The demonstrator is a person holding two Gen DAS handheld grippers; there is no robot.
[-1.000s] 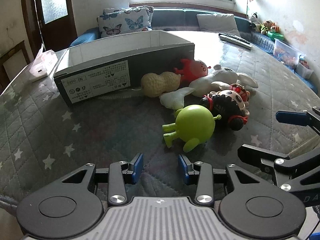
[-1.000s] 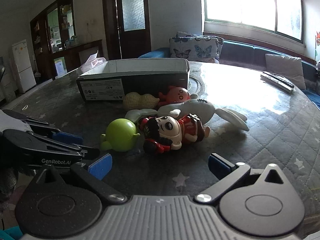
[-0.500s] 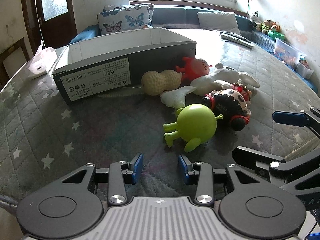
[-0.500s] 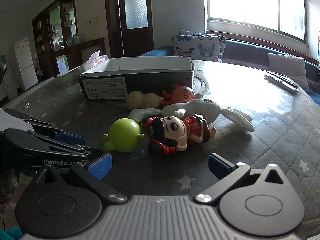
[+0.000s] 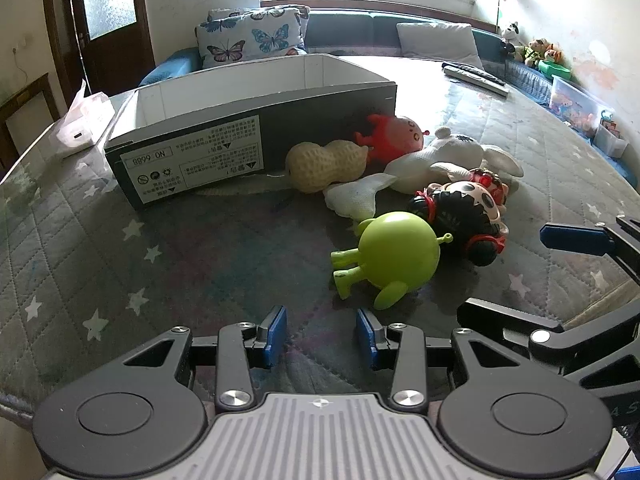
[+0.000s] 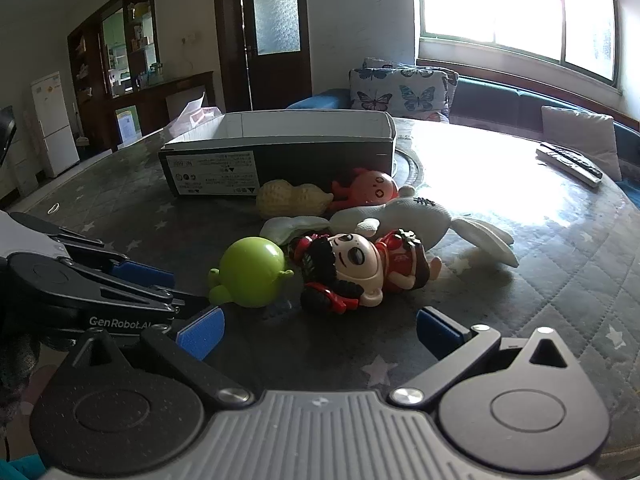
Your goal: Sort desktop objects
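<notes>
Toys lie clustered on the quilted star-patterned table cover, just in front of an open cardboard box; the green round figure lies nearest the left gripper, touching the black-haired doll in red; behind these lie a white plush rabbit, a peanut-shaped toy and a red round toy, the last two resting against the box's dark side wall; the box interior is white and shows no contents from either view. Left gripper: fingers moderately spread, holding nothing, blue pads short of the green figure. Right gripper: fingers spread wide, holding nothing, aimed at the doll, which lies just ahead between the finger lines. The two tools sit close side by side, each visible at the edge of the other's view. A remote control lies far back on the cover; a white packet lies left of the box. Beyond the table: a bench with butterfly-print cushions, a bright window, a dark wooden door and a white refrigerator.
</notes>
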